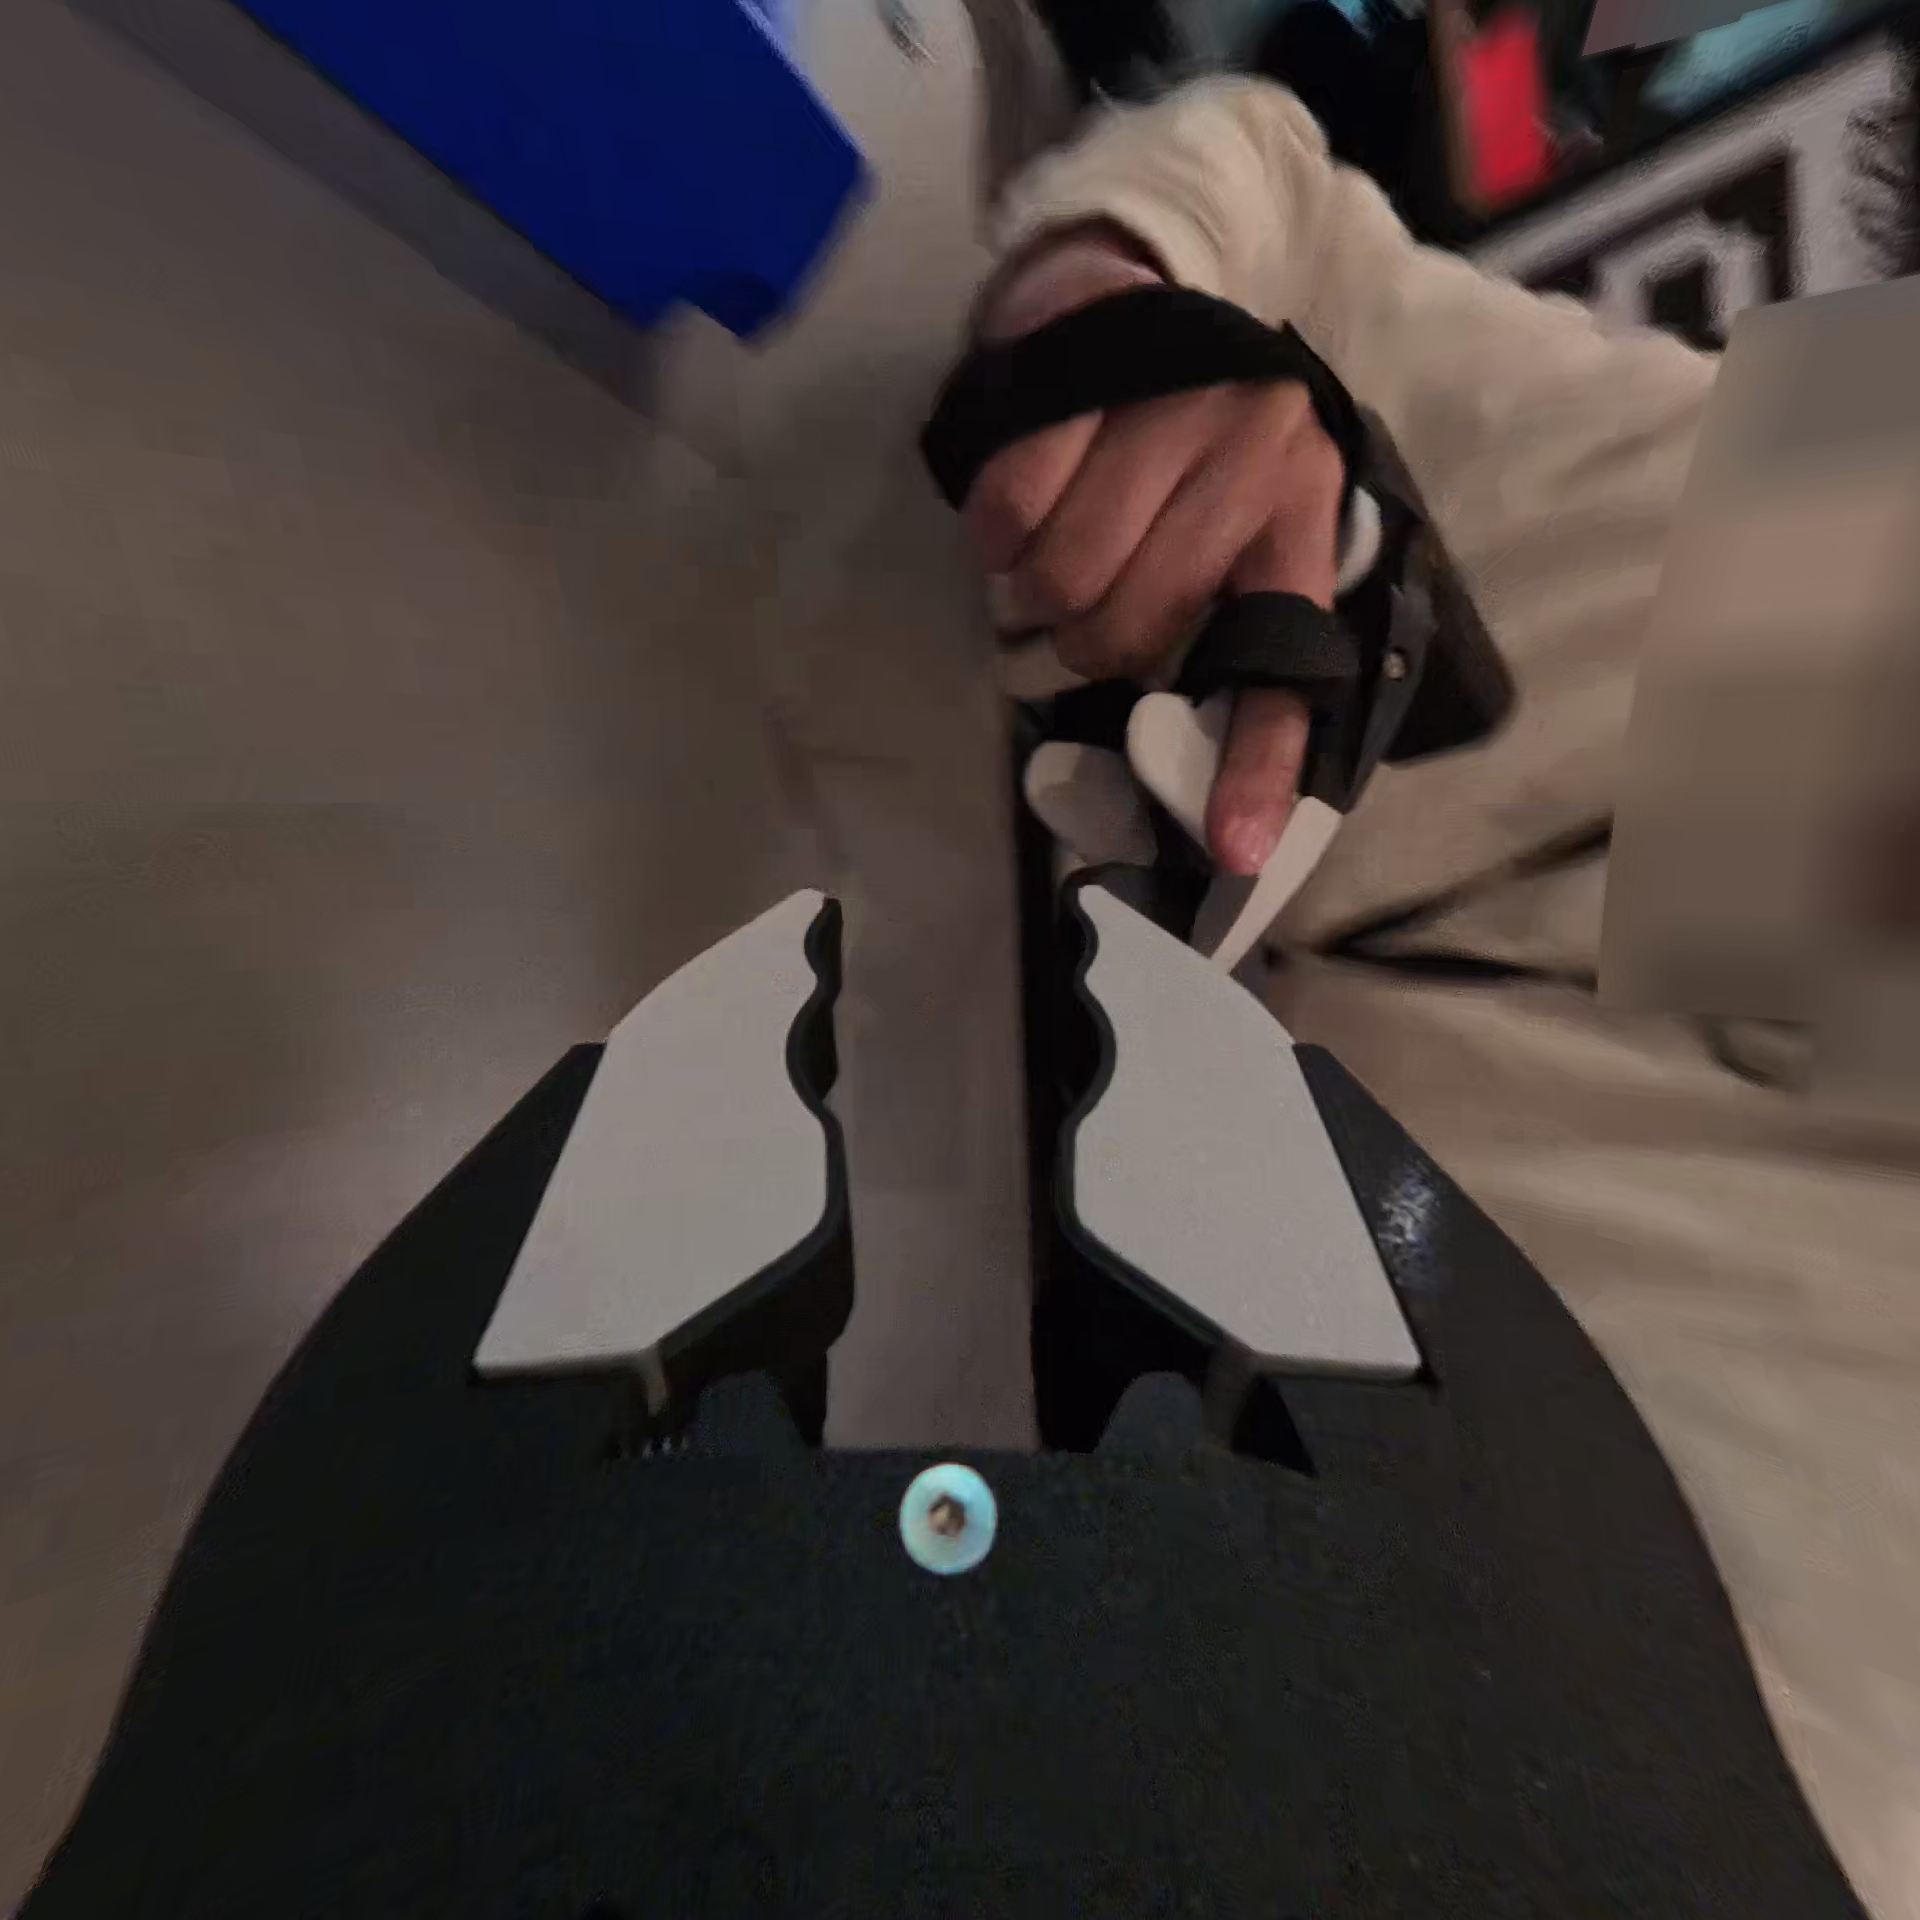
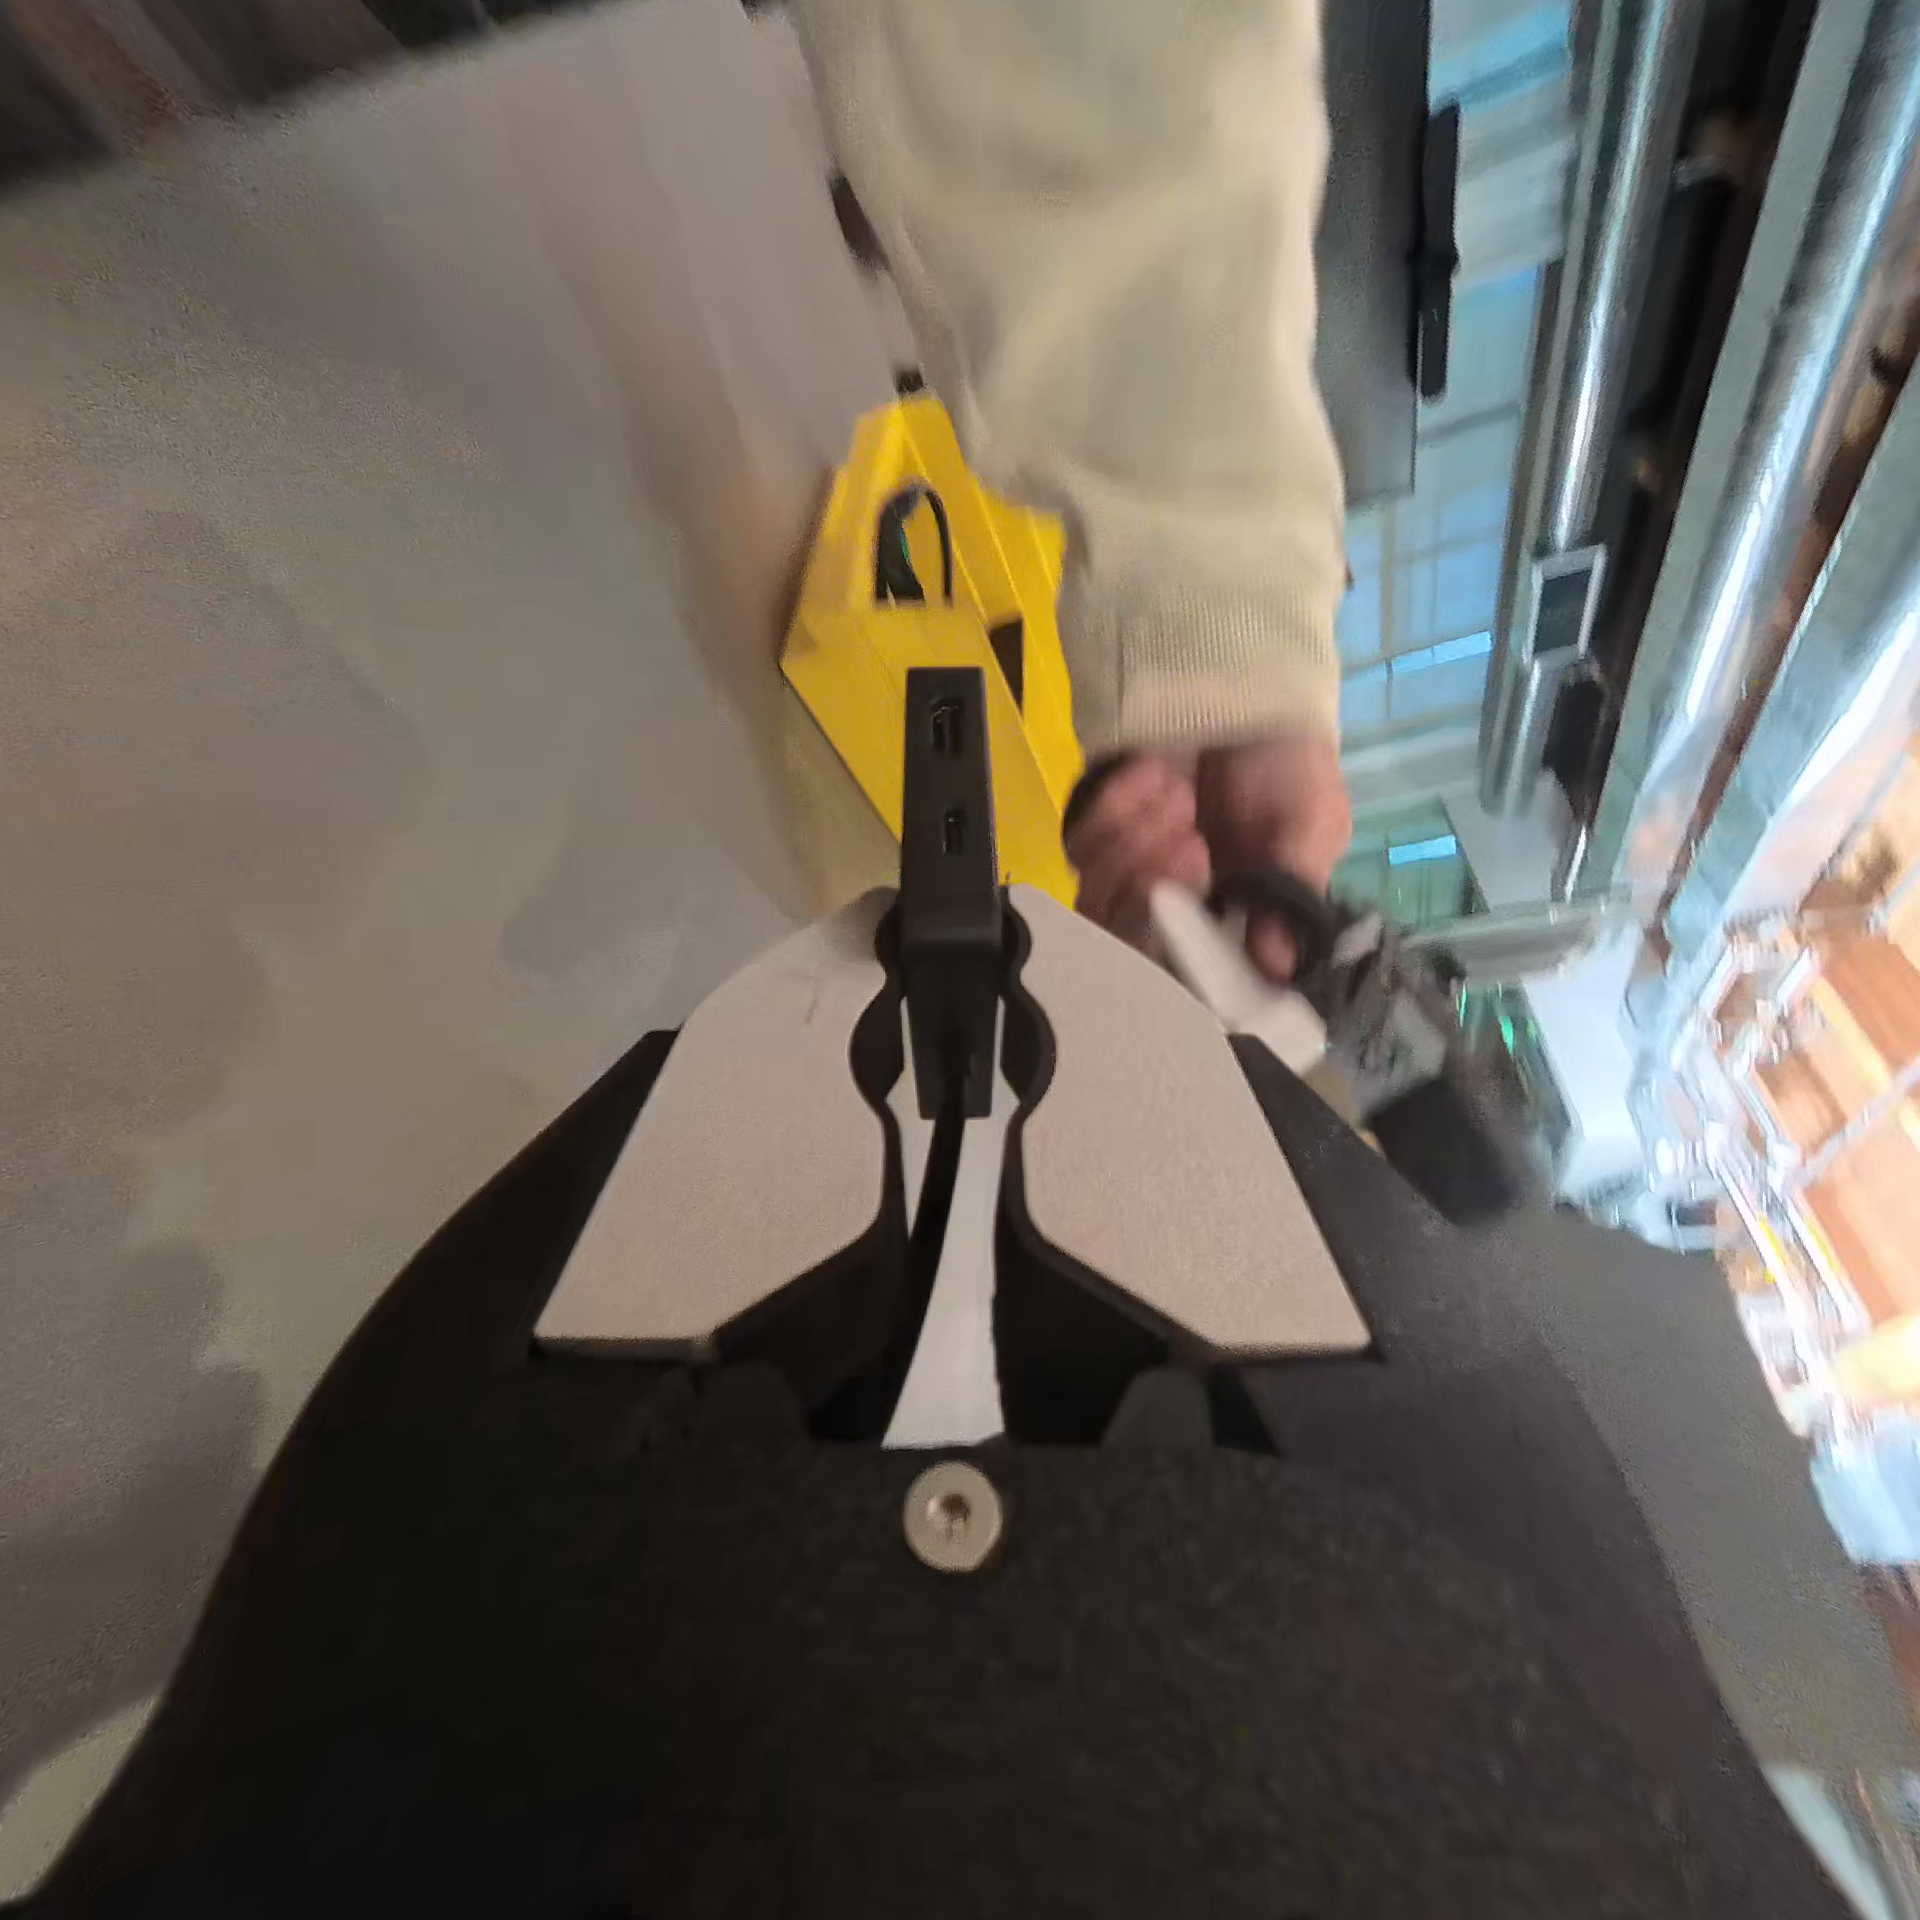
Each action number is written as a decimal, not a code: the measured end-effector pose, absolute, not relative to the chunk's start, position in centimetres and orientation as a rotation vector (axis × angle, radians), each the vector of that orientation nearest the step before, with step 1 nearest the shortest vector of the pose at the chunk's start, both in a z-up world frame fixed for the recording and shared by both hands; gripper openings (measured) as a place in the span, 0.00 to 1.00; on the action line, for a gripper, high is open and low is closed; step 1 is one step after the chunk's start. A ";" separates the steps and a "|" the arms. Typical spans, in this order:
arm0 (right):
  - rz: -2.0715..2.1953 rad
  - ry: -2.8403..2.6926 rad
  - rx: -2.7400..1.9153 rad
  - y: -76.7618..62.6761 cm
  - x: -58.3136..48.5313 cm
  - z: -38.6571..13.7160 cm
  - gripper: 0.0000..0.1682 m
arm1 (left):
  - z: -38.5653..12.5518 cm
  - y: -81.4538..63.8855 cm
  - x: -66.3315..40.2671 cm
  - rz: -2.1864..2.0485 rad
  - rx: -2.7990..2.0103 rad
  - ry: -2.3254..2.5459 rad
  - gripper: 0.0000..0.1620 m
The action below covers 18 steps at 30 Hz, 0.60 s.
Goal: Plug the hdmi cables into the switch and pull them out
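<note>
Right hand-held gripper (image 2: 951,956) pinches black switch (image 2: 948,831) by thin sides; small, hard, light, may slip. Cable (image 2: 928,1184) bendy. Left hand-held gripper (image 1: 951,925) spread, empty.

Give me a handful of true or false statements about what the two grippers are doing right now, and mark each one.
1. The right gripper is shut on the black switch. True.
2. The left gripper holds an HDMI plug. False: its jaws are apart with nothing between them.
3. A black cable runs back from the switch between the right gripper's fingers. True.
4. A red box sits beyond the switch. False: it is a yellow block.
5. In the left wrist view, a blue box shows at upper left. True.
</note>
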State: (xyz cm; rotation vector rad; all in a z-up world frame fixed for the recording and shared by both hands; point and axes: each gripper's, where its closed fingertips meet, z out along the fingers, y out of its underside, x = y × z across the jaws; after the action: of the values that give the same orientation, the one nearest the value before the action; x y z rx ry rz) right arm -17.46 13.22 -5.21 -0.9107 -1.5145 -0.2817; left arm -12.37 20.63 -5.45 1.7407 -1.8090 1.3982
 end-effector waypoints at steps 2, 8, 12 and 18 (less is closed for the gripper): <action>-0.329 -1.426 -0.979 15.9 -16.1 -5.7 0.08 | -5.2 23.8 -14.0 1.448 2.086 -1.867 0.28; -0.493 -1.231 -1.182 23.8 -14.5 -8.5 0.08 | -3.0 20.9 -24.1 2.050 2.573 -1.713 0.24; -0.600 -1.242 -1.258 29.3 -14.1 -11.9 0.08 | -7.4 15.7 -28.7 2.030 2.921 -1.535 0.29; -0.588 -1.244 -1.270 32.2 -13.9 -14.4 0.08 | -11.2 11.1 -32.3 1.789 3.250 -1.482 0.33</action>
State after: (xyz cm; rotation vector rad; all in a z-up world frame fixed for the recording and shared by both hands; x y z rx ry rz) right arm -13.90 32.17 -14.42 -1.2695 -1.2443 -0.5880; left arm -32.33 11.11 -11.23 3.2497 -1.4820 1.7890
